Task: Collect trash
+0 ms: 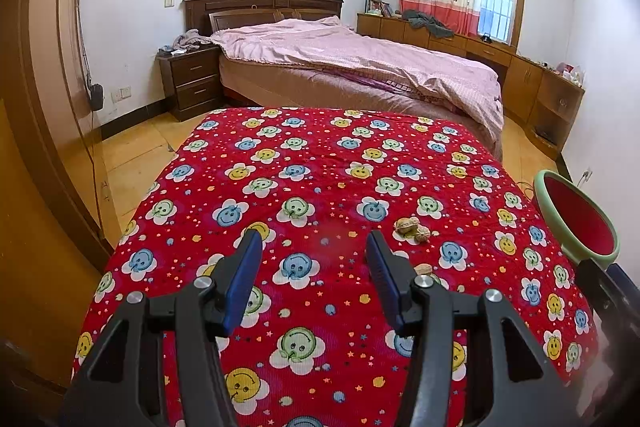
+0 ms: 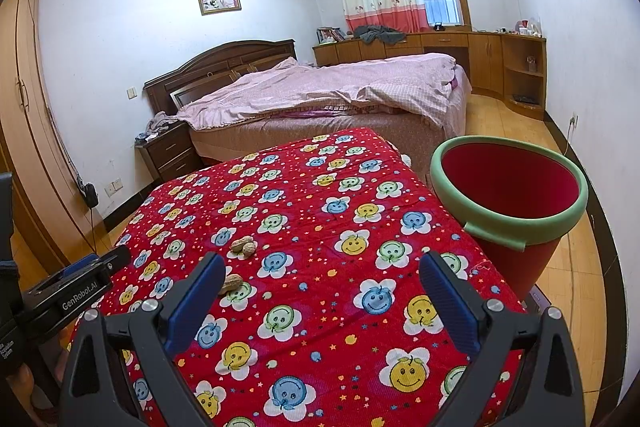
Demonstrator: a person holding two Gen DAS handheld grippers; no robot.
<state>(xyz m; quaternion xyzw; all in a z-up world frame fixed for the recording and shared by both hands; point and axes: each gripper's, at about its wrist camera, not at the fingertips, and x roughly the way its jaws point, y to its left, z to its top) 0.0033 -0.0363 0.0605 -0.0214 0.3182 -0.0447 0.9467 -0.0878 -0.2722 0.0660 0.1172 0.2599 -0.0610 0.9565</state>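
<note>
The left gripper [image 1: 314, 247] hangs above a red flowered cloth [image 1: 320, 163], its blue pads spread apart with nothing between them. The right gripper [image 2: 322, 273] is likewise spread and empty, wider than the left. The trash is peanuts: a pair [image 1: 412, 228] lying touching each other on the cloth just beyond the left gripper's right pad, and 1 single peanut [image 2: 232, 283] nearer, just beside the right gripper's left pad. A red bin with a green rim [image 2: 508, 223] stands at the right edge of the cloth-covered worktop, its mouth open and seemingly empty.

To do this step well, the nearer gripper should probably come down over 1 peanut, pads either side of its narrow waist, and close gently, since shells crush easily and soft cloth may bunch. Nothing lies between peanuts and bin. Beyond are a bed [image 2: 320, 95], nightstand [image 1: 194, 83] and cabinets [image 2: 480, 55], well apart.
</note>
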